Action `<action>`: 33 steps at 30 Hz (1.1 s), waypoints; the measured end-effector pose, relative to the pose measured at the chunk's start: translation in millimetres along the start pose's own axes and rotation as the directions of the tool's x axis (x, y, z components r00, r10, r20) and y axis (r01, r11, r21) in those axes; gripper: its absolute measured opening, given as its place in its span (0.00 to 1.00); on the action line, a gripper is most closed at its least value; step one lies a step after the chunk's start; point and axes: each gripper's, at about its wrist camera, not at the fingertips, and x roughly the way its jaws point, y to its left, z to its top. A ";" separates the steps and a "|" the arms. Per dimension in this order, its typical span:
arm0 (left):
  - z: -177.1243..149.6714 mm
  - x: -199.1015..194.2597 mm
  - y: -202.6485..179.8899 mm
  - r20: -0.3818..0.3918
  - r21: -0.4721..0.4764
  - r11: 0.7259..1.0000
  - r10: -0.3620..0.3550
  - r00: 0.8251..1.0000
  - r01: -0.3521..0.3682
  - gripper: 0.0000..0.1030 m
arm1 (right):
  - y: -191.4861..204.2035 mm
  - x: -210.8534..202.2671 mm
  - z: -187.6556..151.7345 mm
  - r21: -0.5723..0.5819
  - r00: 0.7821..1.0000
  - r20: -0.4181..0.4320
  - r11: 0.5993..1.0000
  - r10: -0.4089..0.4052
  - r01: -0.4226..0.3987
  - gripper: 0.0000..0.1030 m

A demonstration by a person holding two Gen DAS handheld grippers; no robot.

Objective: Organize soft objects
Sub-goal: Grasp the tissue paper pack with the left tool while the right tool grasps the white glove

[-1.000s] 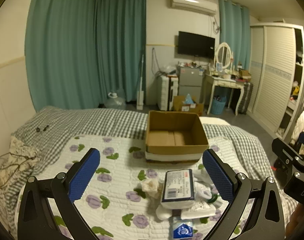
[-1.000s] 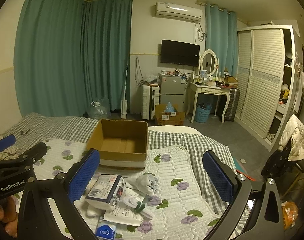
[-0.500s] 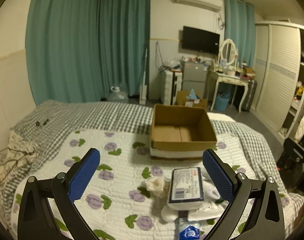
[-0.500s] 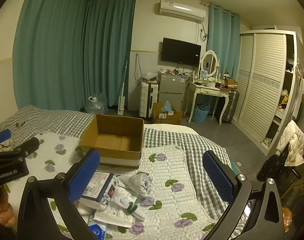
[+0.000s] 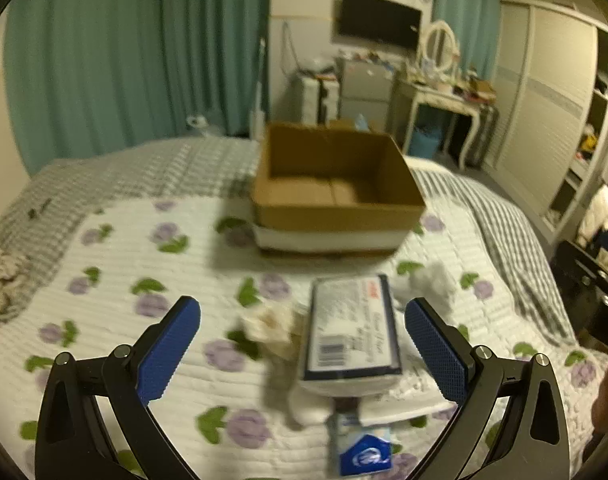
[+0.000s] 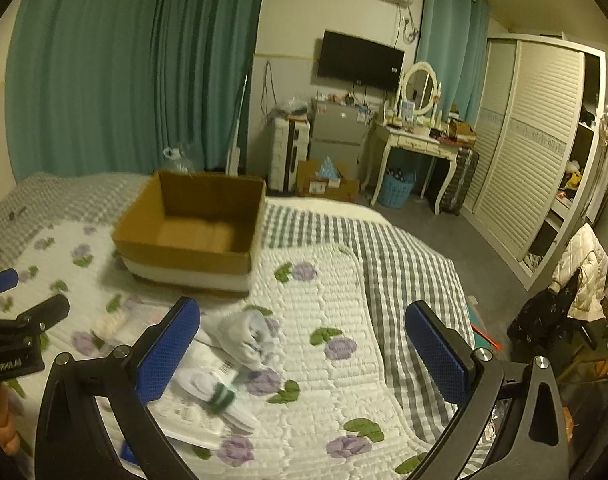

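left gripper [image 5: 302,332] wide open, empty | right gripper [image 6: 302,332] wide open, empty | risk: wrapped pack [image 5: 350,330], nearer than cardboard box [image 5: 336,188], may be squashed or dropped

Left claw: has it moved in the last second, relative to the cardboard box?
Yes. The left claw has advanced toward the cardboard box and dipped down over the pile; the box and the blue-edged pack both look larger and nearer.
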 end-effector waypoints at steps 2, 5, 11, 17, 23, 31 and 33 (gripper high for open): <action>-3.3 10.5 -7.4 -0.026 0.009 1.000 -0.014 1.000 0.014 1.00 | -1.8 13.6 -3.8 -0.003 1.000 -0.025 1.000 0.009 -0.009 1.00; -9.6 30.1 -17.2 -0.073 0.024 0.999 -0.034 0.997 0.036 1.00 | -4.9 37.9 -8.0 -0.007 0.997 -0.065 1.000 0.030 -0.030 1.00; -21.4 64.3 -27.2 -0.159 0.040 0.997 -0.053 0.986 0.060 1.00 | 0.6 79.1 -10.4 -0.036 0.991 -0.112 0.997 0.067 -0.071 1.00; -28.7 93.4 -25.6 -0.206 0.038 0.999 -0.022 0.978 0.031 1.00 | 7.9 126.3 -13.9 -0.025 0.978 -0.172 0.992 0.117 -0.123 1.00; -36.9 112.5 -18.4 -0.239 0.013 0.999 -0.027 0.971 0.031 0.95 | 23.0 163.5 -30.0 -0.013 0.959 -0.237 0.986 0.157 -0.165 1.00; -42.4 113.6 -17.4 -0.227 0.040 0.998 -0.037 0.973 0.047 0.82 | 42.5 188.3 -46.6 -0.012 0.934 -0.299 0.978 0.197 -0.211 0.87; -42.2 111.4 -18.8 -0.221 0.050 0.998 -0.032 0.975 0.044 0.80 | 43.6 191.2 -48.8 -0.002 0.919 -0.327 0.972 0.221 -0.235 0.69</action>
